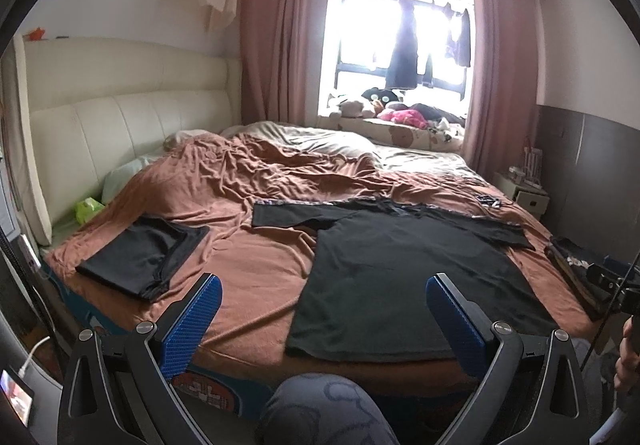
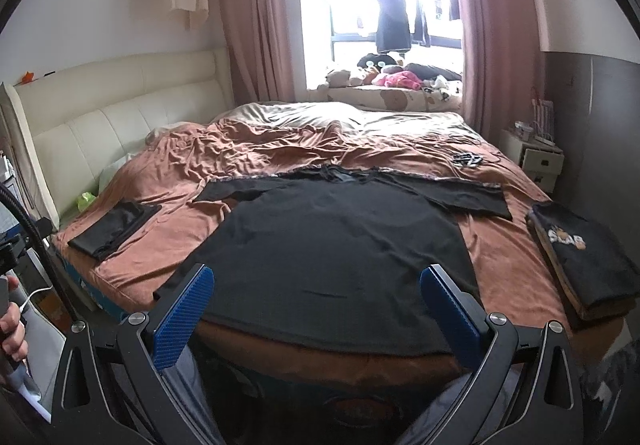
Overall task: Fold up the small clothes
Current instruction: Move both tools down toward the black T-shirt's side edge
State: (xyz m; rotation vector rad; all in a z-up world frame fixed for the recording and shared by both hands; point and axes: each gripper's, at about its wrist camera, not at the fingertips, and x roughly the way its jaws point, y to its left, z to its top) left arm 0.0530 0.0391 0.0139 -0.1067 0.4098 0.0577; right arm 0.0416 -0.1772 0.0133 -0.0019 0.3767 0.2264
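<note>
A black T-shirt (image 1: 404, 269) lies spread flat on the brown bedsheet, sleeves out, hem toward me; it also shows in the right wrist view (image 2: 332, 241). My left gripper (image 1: 324, 285) is open and empty, held back from the bed's near edge, over the shirt's lower left side. My right gripper (image 2: 316, 277) is open and empty, in front of the shirt's hem. A folded black garment (image 1: 140, 259) lies at the left of the bed (image 2: 110, 225). A folded stack with a printed black shirt on top (image 2: 580, 257) lies at the right edge.
A rumpled brown sheet (image 1: 256, 181) and beige quilt (image 2: 320, 117) fill the far half of the bed. A cream headboard (image 1: 120, 113) stands at left, a white nightstand (image 2: 536, 157) at right. Plush toys (image 2: 384, 77) sit on the window ledge. A green packet (image 1: 89, 207) lies near the pillow.
</note>
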